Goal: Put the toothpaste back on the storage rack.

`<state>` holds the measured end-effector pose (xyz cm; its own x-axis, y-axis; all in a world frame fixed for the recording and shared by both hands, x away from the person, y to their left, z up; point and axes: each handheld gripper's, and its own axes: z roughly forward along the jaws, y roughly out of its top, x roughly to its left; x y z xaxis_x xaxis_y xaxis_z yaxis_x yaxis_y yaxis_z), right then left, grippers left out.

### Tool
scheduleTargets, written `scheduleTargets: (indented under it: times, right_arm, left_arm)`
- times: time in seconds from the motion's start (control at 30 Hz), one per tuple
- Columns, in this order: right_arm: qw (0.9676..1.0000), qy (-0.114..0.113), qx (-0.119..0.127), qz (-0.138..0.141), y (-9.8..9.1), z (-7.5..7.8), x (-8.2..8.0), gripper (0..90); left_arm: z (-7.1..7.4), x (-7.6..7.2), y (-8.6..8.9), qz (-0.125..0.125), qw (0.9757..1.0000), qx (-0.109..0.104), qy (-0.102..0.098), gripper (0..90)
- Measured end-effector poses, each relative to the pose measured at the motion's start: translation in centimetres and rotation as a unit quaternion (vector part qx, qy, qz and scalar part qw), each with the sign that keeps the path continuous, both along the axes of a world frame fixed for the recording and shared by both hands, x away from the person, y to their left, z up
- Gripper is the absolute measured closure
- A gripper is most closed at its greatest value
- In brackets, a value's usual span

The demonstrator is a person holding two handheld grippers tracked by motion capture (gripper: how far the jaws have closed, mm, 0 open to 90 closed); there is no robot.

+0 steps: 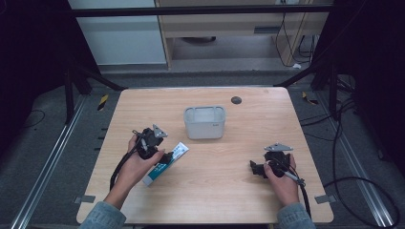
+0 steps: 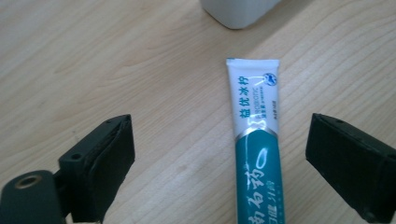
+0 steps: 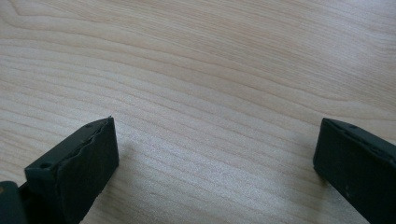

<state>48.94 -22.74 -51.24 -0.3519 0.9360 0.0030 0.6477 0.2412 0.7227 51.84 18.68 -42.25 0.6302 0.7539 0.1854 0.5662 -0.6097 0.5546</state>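
Looks like a lab recording rig. Light wooden desk [image 1: 224, 191] framed by black struts [image 1: 305, 74] and dark curtains. Cables [image 1: 353, 186] trailing over grey carpet.

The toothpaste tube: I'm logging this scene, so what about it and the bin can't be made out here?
- Toothpaste tube: its cap end is cut off by the bottom edge of the left gripper view; in the high view the left tool and hand cover its middle.
- Small print on the tube: too small to read.
- Bin: cut off by the top edge of the left gripper view; its contents are unclear in the high view.
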Motion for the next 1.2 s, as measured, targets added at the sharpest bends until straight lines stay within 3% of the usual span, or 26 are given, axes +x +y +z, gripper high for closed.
scheduleTargets:
  times: [0.17,0.37,0.4,0.57,0.77,0.8,0.97,1.03,1.1,1.2]
  right_arm:
    - [1.0,0.0,-0.001,0.001,0.0,0.0,0.0,0.4]
    - [1.0,-0.001,-0.002,0.006,-0.1,0.0,0.1,0.4]
    - [0.9999,-0.004,-0.006,0.008,-0.1,-0.1,0.1,0.4]
    - [1.0,-0.002,-0.004,0.007,-0.1,0.0,0.1,0.4]
    - [1.0,-0.002,-0.005,0.008,-0.1,0.0,0.1,0.4]
    - [1.0,-0.002,-0.004,0.008,-0.1,0.0,0.1,0.4]
    - [1.0,-0.002,-0.003,0.007,-0.1,0.0,0.1,0.4]
    - [1.0,-0.002,-0.003,0.007,-0.1,0.0,0.1,0.4]
    - [1.0,-0.002,-0.003,0.007,-0.1,0.0,0.1,0.4]
    - [1.0,-0.002,-0.003,0.007,-0.1,0.0,0.1,0.4]
  left_arm:
    - [0.6,0.8,-0.1,-0.002,0.9987,0.002,0.051,8.9]
    - [0.9,1.0,-0.3,-0.006,0.997,0.01,0.077,12.0]
    - [0.8,1.1,-0.6,-0.014,0.9961,0.019,0.085,12.1]
    - [0.6,1.7,-0.8,-0.016,0.993,0.02,0.116,17.0]
    - [-0.3,1.9,-1.8,-0.032,0.9897,0.039,0.134,27.0]
    - [-0.9,2.0,-2.2,-0.038,0.9876,0.051,0.144,28.3]
    - [-2.3,2.6,-2.7,-0.031,0.9844,0.07,0.159,31.4]
    - [-2.5,2.8,-2.7,-0.027,0.9838,0.072,0.162,31.6]
    - [-2.9,3.0,-2.4,-0.019,0.9843,0.061,0.165,34.3]
    - [-3.4,3.3,-2.1,-0.016,0.9828,0.06,0.174,37.8]
